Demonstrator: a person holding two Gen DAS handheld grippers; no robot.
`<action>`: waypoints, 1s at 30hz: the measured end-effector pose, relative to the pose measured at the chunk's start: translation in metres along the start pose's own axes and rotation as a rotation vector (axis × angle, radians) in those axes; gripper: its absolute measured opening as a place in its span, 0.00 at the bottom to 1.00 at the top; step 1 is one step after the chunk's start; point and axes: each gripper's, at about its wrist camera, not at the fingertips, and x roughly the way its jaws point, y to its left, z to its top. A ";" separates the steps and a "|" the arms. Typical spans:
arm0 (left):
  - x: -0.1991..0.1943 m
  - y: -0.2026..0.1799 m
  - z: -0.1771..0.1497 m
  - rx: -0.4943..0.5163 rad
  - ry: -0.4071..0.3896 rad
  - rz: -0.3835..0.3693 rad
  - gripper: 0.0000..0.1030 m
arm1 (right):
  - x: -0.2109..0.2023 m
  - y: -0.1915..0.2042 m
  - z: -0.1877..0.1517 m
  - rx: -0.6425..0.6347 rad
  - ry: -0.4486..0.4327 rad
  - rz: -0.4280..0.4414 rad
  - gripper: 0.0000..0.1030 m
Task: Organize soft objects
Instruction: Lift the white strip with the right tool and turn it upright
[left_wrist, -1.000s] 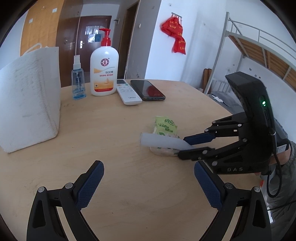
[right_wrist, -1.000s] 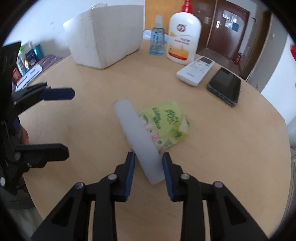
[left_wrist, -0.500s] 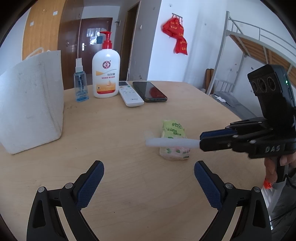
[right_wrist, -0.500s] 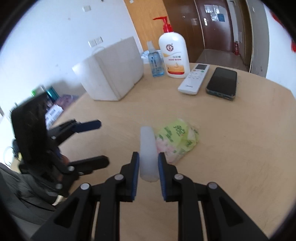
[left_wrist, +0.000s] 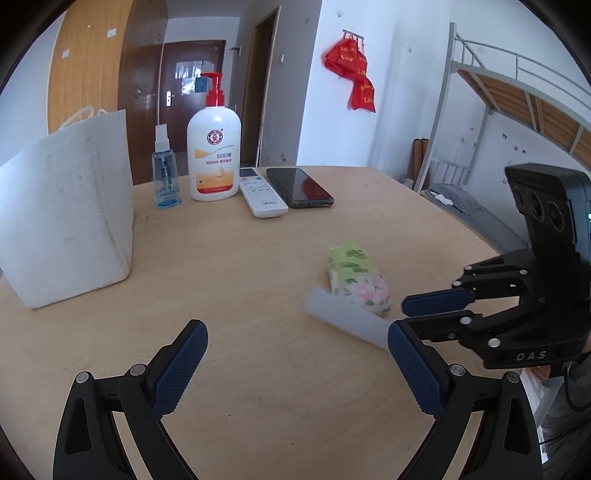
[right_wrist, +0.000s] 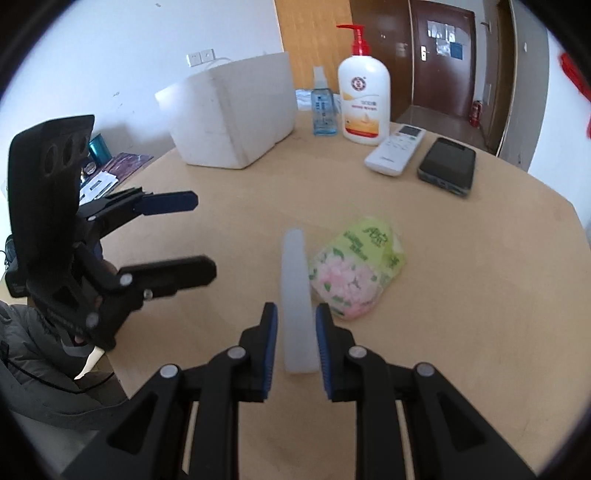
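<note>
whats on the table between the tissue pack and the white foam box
Nothing: bare wood separates the tissue pack from the white foam box, clearest in the left wrist view.

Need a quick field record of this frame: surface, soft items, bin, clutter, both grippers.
surface: round wooden table
held item: white foam strip, clamped at one end, the other sticking out forward
loose soft item: green floral tissue pack, lying on the table beside the strip
bin: white foam box, at the table's far side from the pack
clutter: spray bottle, lotion pump bottle, remote, phone
left gripper: open, empty
right gripper: shut on the strip
</note>
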 end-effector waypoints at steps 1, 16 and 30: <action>0.000 0.000 0.000 0.003 -0.001 0.000 0.95 | 0.003 0.001 0.001 -0.010 0.006 -0.012 0.27; -0.020 0.019 -0.005 -0.034 -0.028 0.023 0.95 | 0.018 0.030 0.003 -0.070 0.054 0.045 0.36; -0.025 0.028 -0.010 -0.057 -0.036 0.032 0.95 | 0.042 0.049 0.004 -0.169 0.109 -0.085 0.36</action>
